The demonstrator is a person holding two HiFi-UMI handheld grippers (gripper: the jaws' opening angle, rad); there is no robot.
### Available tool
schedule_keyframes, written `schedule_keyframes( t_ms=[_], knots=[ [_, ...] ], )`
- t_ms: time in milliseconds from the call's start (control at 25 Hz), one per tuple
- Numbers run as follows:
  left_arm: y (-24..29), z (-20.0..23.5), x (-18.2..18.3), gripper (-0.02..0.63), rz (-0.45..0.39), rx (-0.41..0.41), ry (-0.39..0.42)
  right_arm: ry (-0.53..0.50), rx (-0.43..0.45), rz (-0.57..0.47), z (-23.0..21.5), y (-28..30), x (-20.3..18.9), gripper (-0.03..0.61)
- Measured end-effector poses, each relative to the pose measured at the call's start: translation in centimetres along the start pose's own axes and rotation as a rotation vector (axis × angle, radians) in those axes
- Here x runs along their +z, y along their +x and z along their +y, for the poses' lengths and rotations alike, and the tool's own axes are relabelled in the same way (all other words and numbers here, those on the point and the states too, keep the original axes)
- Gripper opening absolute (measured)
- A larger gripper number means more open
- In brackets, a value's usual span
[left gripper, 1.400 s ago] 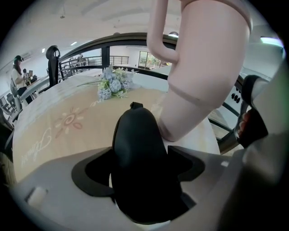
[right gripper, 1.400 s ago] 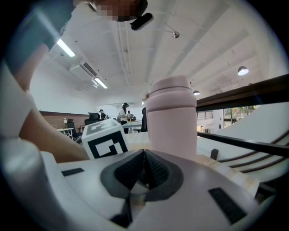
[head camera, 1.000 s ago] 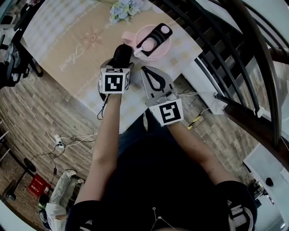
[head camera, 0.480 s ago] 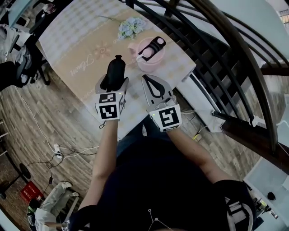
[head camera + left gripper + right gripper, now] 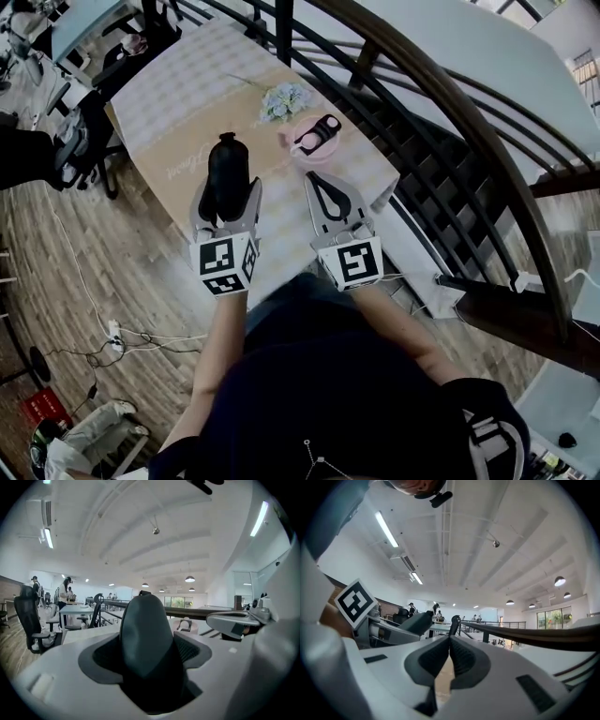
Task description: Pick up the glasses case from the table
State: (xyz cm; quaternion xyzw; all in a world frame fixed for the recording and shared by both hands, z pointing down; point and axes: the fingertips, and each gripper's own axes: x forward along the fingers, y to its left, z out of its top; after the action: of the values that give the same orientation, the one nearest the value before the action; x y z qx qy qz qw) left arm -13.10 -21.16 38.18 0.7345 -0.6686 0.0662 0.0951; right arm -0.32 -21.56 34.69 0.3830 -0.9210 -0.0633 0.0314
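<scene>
two grippers sit side by side in my feed. the left gripper [image 5: 228, 194] has its fingers clamped on the dark glasses case [image 5: 228, 161], which sticks out past them, held above the worktop [image 5: 178, 103]. the right gripper [image 5: 328, 192] has its fingers pressed together, holding nothing.

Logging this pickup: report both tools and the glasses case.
Left tool shut on glasses case. Case upright, off the table. Right tool shut, empty. Pink bowl apart, not in the way.
</scene>
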Motion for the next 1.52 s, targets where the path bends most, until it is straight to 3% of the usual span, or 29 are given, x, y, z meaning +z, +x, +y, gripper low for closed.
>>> schedule_keyframes(
  t_ms=[320,720,1520],
  knots=[
    [-3.5,-1.0,7.4,0.357,-0.234,0.080,0.098,-0.062,-0.010,-0.099,-2.3,-1.0,5.0,0.011],
    [-5.9,-2.7,14.2,0.359,-0.382,0.151,0.142,-0.146,-0.046,-0.171,-5.4,-2.0,10.7,0.011],
    [-6.0,-5.6,14.8,0.359,-0.383,0.123,0.171,-0.129,-0.056,-0.192,-7.4,-3.5,11.6,0.011]
  ],
)
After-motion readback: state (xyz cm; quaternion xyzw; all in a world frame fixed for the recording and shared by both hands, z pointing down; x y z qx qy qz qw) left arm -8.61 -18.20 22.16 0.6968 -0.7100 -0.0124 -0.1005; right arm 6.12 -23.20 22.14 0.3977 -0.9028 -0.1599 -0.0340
